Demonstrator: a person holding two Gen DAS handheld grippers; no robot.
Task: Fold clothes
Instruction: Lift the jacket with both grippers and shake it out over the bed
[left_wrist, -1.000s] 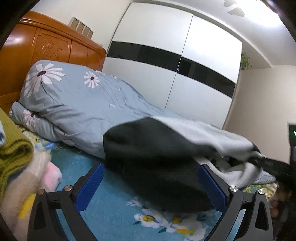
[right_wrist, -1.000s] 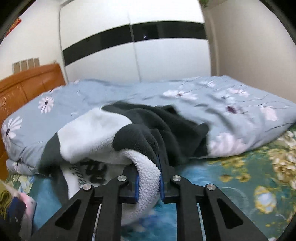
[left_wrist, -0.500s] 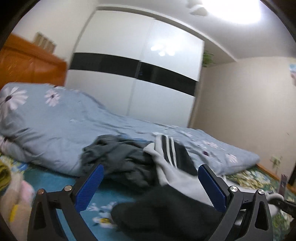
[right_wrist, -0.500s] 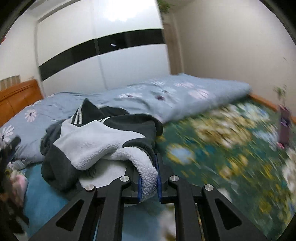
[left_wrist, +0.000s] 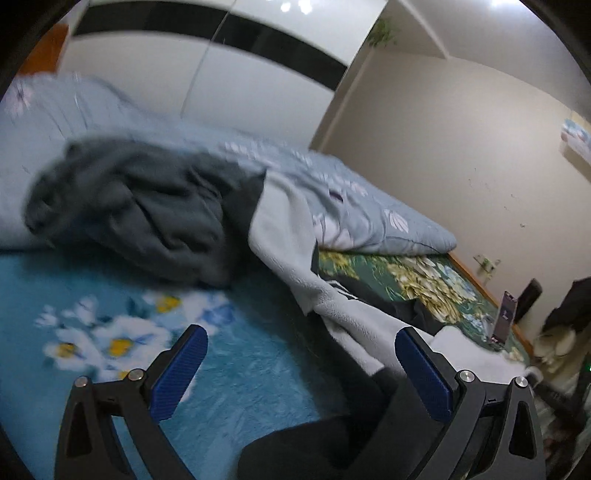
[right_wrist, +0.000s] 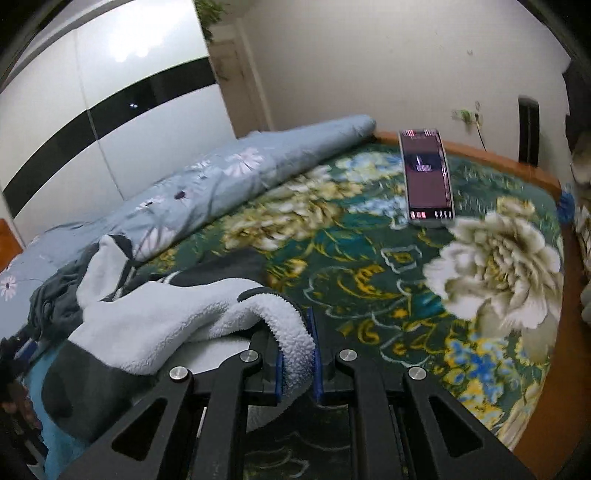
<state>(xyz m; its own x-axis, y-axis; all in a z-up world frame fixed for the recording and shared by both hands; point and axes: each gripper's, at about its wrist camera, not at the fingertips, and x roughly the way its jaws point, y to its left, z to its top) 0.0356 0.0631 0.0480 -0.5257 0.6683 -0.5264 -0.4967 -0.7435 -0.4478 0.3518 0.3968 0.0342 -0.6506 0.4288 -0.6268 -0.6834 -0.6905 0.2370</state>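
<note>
Bedroom scene: bed (right_wrist: 369, 280) covered by a floral blanket, teal-blue at lower left of the left wrist view, dark green with cream flowers across the right wrist view.

Fleece garment (right_wrist: 155, 317), white pile with black panels, lies stretched across the blanket. In the right wrist view it runs from centre left down to the bottom centre; in the left wrist view (left_wrist: 332, 295) it crosses from centre to lower right.

Right gripper (right_wrist: 297, 363): jaws closed down to a narrow gap, pinching a fold of the white fleece edge between the blue pads.

Left gripper (left_wrist: 301, 369): jaws spread wide, nothing between the pads; blanket and black fabric visible in the gap.

Grey garment (left_wrist: 140, 206), crumpled and blurred, sits at left centre of the left wrist view, touching the fleece.

Light blue floral duvet (right_wrist: 229, 177) is bunched along the far side of the bed. Phone (right_wrist: 426, 177) stands propped at upper right of the right wrist view. White wardrobe (right_wrist: 92, 122) with a black band behind.
</note>
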